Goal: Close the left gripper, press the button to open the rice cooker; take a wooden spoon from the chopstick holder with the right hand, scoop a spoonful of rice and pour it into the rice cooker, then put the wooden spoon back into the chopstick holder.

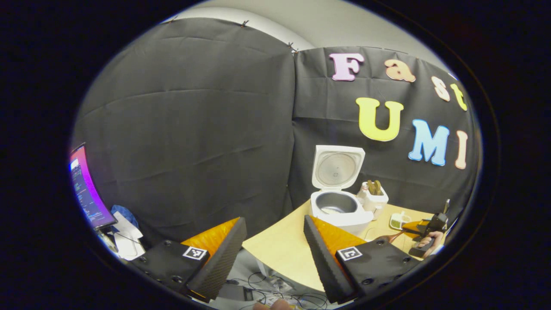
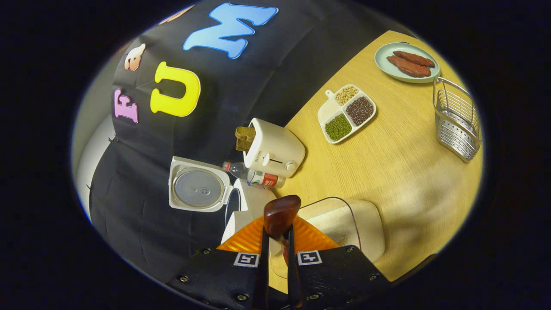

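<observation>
The white rice cooker [image 1: 340, 211] stands on the table with its lid [image 1: 337, 167] raised; a pale patch shows in the bottom of its pot. My left gripper [image 1: 273, 219] hangs open off the table's near edge, well short of the cooker, holding nothing. In the right gripper view, my right gripper [image 2: 277, 229] is shut on a dark wooden spoon [image 2: 282, 214], whose bowl points forward between the cooker [image 2: 243, 202] and a clear container of rice [image 2: 340, 226]. Whether the spoon carries rice I cannot tell. A wire metal holder [image 2: 456, 118] stands at the far right.
A white toaster [image 2: 275, 148] with bread and a lying plastic bottle [image 2: 255, 175] sit behind the cooker. A divided dish of beans [image 2: 346, 113] and a plate of meat [image 2: 407, 62] lie farther off. A monitor [image 1: 86, 189] glows left; cables [image 1: 275, 292] lie below the table.
</observation>
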